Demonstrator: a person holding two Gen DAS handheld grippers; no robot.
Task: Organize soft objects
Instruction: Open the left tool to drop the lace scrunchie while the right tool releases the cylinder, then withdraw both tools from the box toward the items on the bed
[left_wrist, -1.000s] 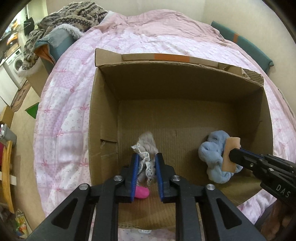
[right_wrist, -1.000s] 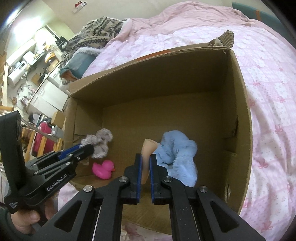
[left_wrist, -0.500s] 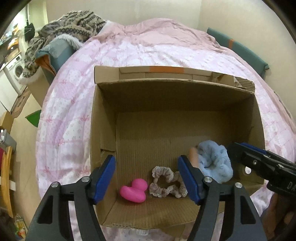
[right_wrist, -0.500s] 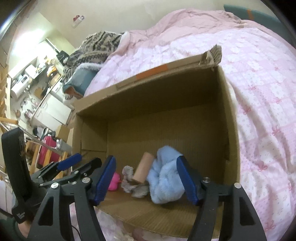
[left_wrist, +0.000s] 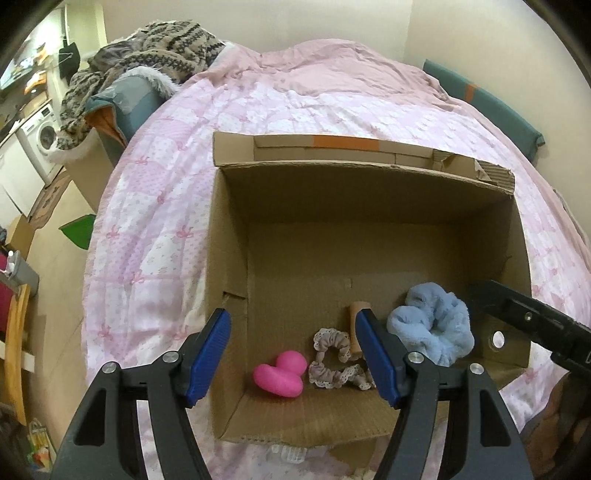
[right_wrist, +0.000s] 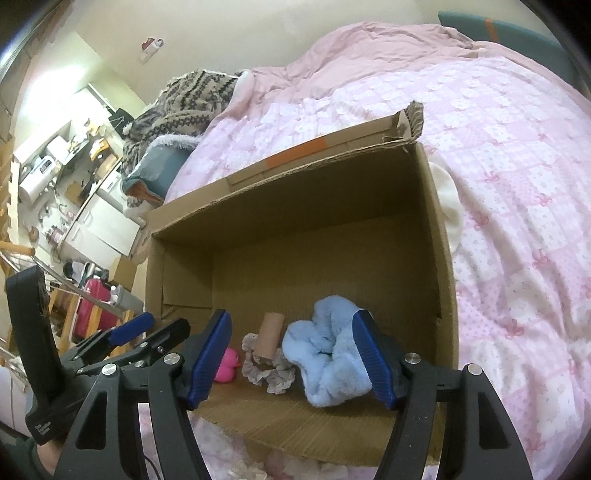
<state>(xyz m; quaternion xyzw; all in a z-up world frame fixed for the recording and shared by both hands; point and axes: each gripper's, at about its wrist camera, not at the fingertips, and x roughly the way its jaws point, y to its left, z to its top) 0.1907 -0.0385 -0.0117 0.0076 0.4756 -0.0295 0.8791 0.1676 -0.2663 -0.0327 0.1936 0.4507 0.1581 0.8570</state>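
An open cardboard box (left_wrist: 229, 258) (right_wrist: 439, 236) sits on the pink bed. On its floor near the front lie a pink rubber duck (left_wrist: 279, 374) (right_wrist: 226, 365), a grey lace scrunchie (left_wrist: 334, 360) (right_wrist: 267, 371), a tan cylinder (left_wrist: 355, 325) (right_wrist: 270, 338) and a fluffy blue scrunchie (left_wrist: 430, 328) (right_wrist: 327, 350). My left gripper (left_wrist: 295, 358) is open and empty above the box's front left. My right gripper (right_wrist: 295, 354) is open and empty above the front right; it shows in the left wrist view (left_wrist: 532, 325).
A pink quilt (left_wrist: 155, 206) covers the bed. Patterned blankets (left_wrist: 147, 48) are piled at its far left corner. A white soft object (right_wrist: 448, 206) lies outside the box's right wall. A teal board (left_wrist: 484, 107) stands along the far right wall.
Both grippers opened and pulled back from the box. The left let go of the grey lace scrunchie; the right let go of the tan cylinder with the blue scrunchie. Both now lie on the box floor.
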